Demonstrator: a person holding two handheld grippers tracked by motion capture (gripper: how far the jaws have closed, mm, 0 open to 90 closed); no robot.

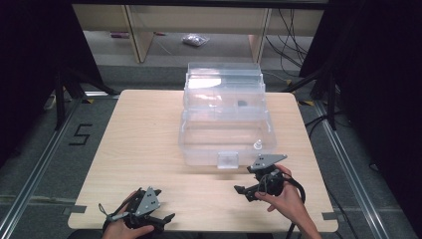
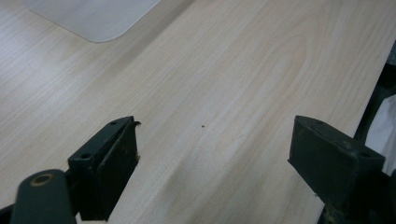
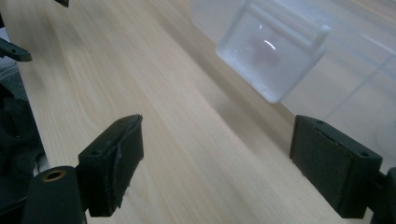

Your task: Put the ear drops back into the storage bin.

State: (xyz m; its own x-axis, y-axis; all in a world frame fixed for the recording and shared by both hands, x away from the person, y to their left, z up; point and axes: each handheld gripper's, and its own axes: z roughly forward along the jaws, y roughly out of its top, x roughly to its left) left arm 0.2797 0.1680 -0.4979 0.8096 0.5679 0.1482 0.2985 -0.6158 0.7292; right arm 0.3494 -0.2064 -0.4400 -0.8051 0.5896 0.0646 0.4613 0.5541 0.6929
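A clear plastic storage box (image 1: pixel 225 119) with a lid stands at the middle of the wooden table (image 1: pixel 144 144). Its front latch (image 1: pixel 228 160) faces me. In the high view my left gripper (image 1: pixel 161 206) rests near the table's front left edge, held by a hand, jaws pointing right. My right gripper (image 1: pixel 245 186) sits just in front of the box's right part, jaws pointing left. Along the left gripper's own view, the left gripper (image 2: pixel 215 140) is open over bare wood. The right gripper (image 3: pixel 217 135) is open too, with the latch (image 3: pixel 271 51) a little ahead of it.
Inside the box a small dark item (image 1: pixel 242 103) and a small pale knob-like piece (image 1: pixel 258 145) show through the walls. A box corner (image 2: pixel 93 18) lies far ahead of the left gripper. Beyond the table are shelving legs (image 1: pixel 139 35) and floor cables (image 1: pixel 291 45).
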